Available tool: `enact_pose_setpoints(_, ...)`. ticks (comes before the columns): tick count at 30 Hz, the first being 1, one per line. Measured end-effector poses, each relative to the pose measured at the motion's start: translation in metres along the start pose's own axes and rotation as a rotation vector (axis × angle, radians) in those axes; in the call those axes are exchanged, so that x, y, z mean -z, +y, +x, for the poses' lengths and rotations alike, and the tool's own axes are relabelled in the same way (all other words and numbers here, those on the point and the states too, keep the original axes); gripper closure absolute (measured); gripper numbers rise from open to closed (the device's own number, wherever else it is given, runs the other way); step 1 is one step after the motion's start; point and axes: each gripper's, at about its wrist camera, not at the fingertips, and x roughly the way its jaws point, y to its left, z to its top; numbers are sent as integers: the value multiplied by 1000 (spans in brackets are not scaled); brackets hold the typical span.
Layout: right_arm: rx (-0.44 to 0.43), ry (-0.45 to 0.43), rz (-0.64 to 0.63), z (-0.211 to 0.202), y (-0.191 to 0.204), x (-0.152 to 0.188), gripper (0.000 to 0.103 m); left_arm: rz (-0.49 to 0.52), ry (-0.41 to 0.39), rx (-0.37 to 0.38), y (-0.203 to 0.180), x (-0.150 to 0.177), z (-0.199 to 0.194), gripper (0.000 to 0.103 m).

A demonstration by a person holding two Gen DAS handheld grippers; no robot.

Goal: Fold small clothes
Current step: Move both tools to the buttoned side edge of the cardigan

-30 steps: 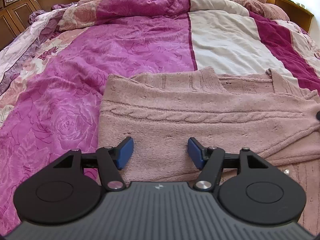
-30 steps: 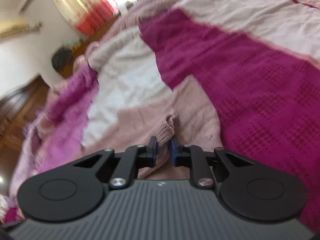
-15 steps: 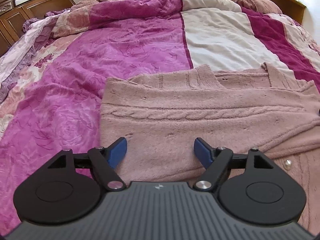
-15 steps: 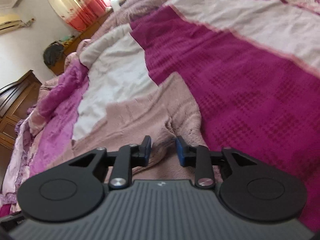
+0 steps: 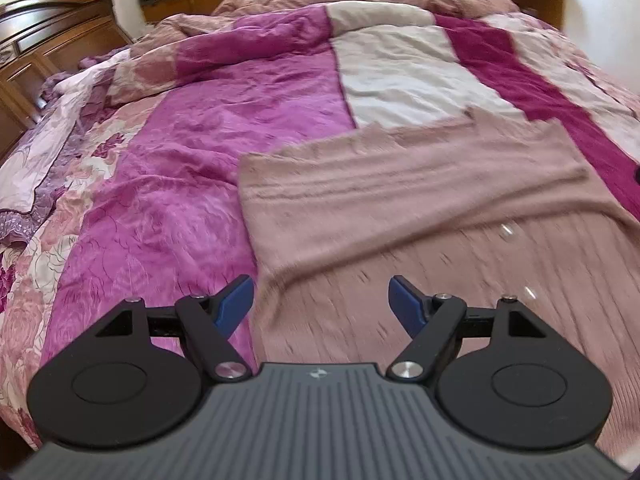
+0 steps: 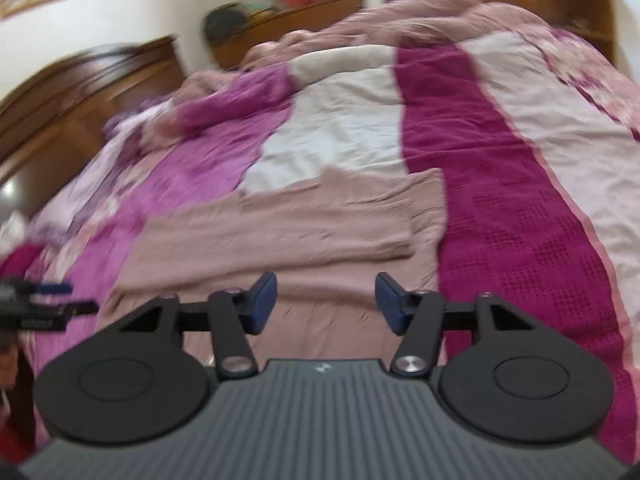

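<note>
Both tools have lifted back off the sweater (image 5: pixel 420 200), the right tool (image 6: pixel 326 298) having just spread to free its edge and the left tool (image 5: pixel 320 300) spread empty, leaving the sweater's far part folded flat on the bed (image 5: pixel 240 120), likely for the next fold.

pink knit sweater (image 5: pixel 420 184) flat, part-folded

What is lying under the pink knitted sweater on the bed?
The sweater lies on the patchwork bedspread: magenta, white and dark red panels show around it. The bedspread beneath the sweater is covered.
</note>
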Motion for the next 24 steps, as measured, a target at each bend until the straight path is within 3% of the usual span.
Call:
enact_pose_setpoints(7,-101,104,-256,-21,54,31,46,69,26,117,-19,41,-41,23)
enact_pose_setpoints(12,-149,188,-449,-25,84,62,46,135,50,144,-28,68,-57,22)
enact_pose_setpoints(17,-185,278,-572,-29,100,88,47,184,89,164,-37,91,-64,22)
enact_pose_setpoints(24,-202,376,-732,-40,114,116,47,271,140,251,-50,111,-76,22)
